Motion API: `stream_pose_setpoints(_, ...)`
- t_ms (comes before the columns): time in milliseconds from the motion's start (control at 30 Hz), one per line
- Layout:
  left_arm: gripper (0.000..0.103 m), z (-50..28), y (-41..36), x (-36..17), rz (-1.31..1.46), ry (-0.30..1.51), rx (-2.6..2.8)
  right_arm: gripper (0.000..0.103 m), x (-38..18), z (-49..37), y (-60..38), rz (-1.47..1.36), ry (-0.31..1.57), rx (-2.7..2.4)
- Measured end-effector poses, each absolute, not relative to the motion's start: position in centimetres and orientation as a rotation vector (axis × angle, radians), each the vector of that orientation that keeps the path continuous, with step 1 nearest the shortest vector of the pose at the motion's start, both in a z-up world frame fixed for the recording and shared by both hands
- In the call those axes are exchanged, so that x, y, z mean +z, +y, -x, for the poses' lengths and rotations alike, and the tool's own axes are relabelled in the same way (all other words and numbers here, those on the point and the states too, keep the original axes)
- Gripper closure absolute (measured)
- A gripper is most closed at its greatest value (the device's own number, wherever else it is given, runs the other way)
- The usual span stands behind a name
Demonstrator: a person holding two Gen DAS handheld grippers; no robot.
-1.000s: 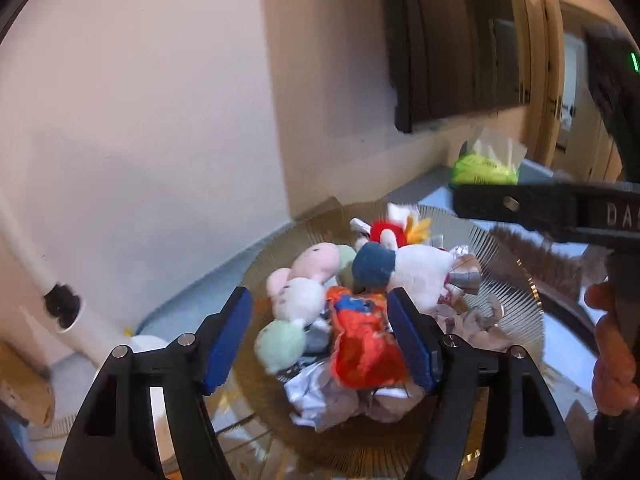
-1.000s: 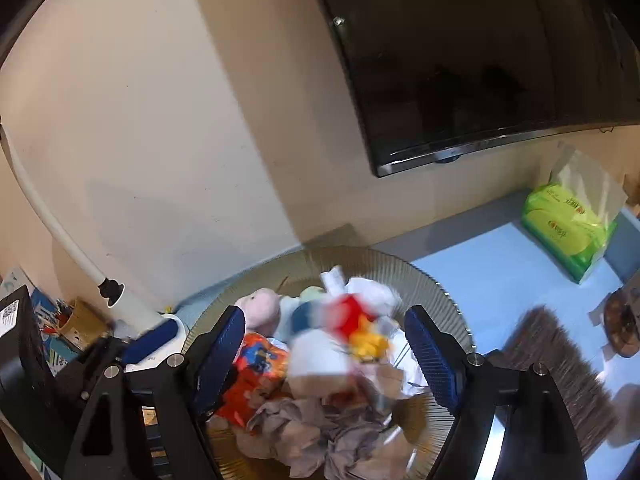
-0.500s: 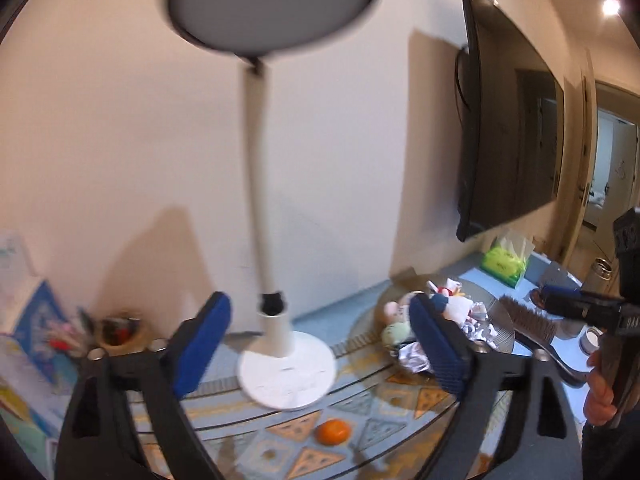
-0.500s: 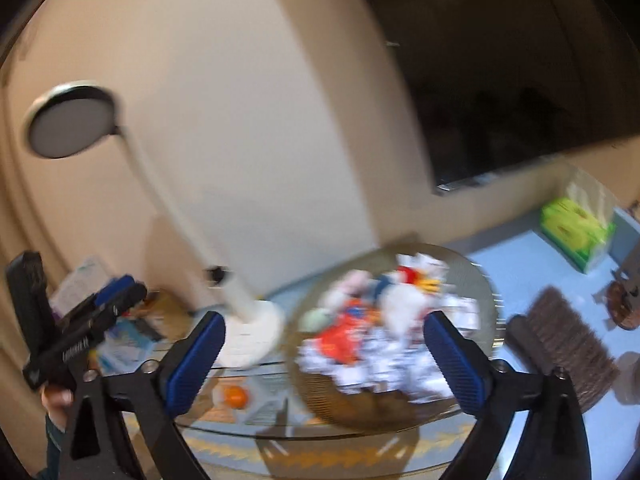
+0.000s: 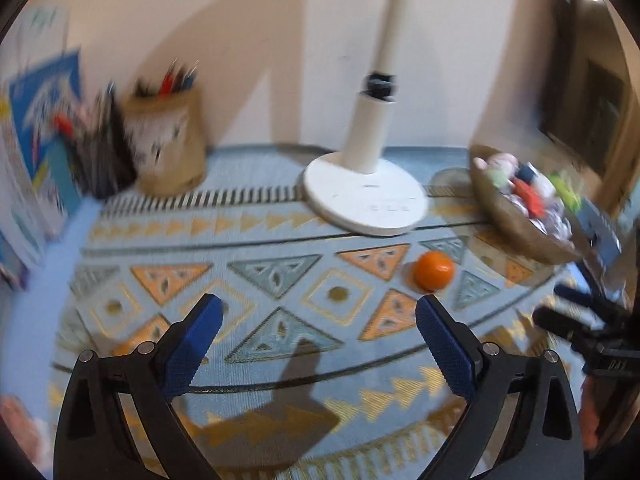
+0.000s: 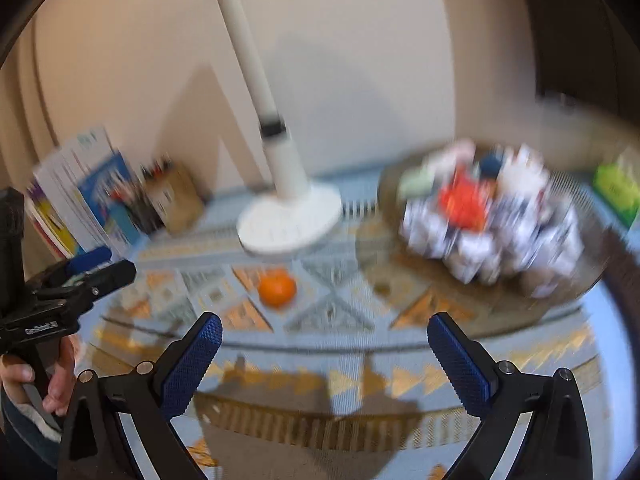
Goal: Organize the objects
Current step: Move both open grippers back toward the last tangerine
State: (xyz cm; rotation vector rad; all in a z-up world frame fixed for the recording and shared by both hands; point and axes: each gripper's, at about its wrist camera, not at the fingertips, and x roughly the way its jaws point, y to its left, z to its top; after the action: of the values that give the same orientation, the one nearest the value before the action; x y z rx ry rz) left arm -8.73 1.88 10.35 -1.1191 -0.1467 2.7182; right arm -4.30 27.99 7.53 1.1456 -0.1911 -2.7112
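Note:
An orange fruit (image 5: 434, 271) lies on the patterned mat, a little in front of the white lamp base (image 5: 362, 196); it also shows in the right wrist view (image 6: 277, 289). A brown bowl (image 5: 516, 236) heaped with plush toys and crumpled foil stands to the right; in the right wrist view it (image 6: 404, 276) is blurred. My left gripper (image 5: 318, 334) is open and empty above the mat, the orange just beyond its right finger. My right gripper (image 6: 322, 354) is open and empty, nearer than the orange.
A tan pen holder (image 5: 168, 144) and upright books (image 5: 36, 132) stand at the back left. The white lamp post (image 6: 256, 76) rises by the wall. A green tissue pack (image 6: 616, 190) sits far right. The other gripper (image 6: 60, 292) shows at the left.
Both grippers have pulled back from the bowl and swung left and down. The lamp base, orange and mat came into view. Both stay open and empty.

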Motion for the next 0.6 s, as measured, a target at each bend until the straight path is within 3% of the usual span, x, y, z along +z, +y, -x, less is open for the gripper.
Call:
stream_pose_setpoints(167, 0.005, 9.3, -0.4, 8.4, 1.063, -0.381, 2.738, 0.000, 3.5, 5.8, 27.6, -1.265, -0.192, -2.711)
stream_pose_setpoints(300, 0.005, 10.2, -0.7, 7.5, 1.183, -0.436, 2.675, 0.000, 3.4, 5.8, 27.0, -1.269, -0.105, -2.766)
stream_pose_setpoints(567, 0.005, 8.6, 1.8, 7.6, 1.146, -0.185, 2.773, 0.000, 3.3, 6.4, 25.2, -1.317, 0.026, -2.771)
stream_pose_setpoints(600, 0.005, 8.4, 2.2, 7.7, 1.134, -0.133, 2.798, 0.005, 3.3, 6.5, 25.0, -1.318, 0.000, -2.763)
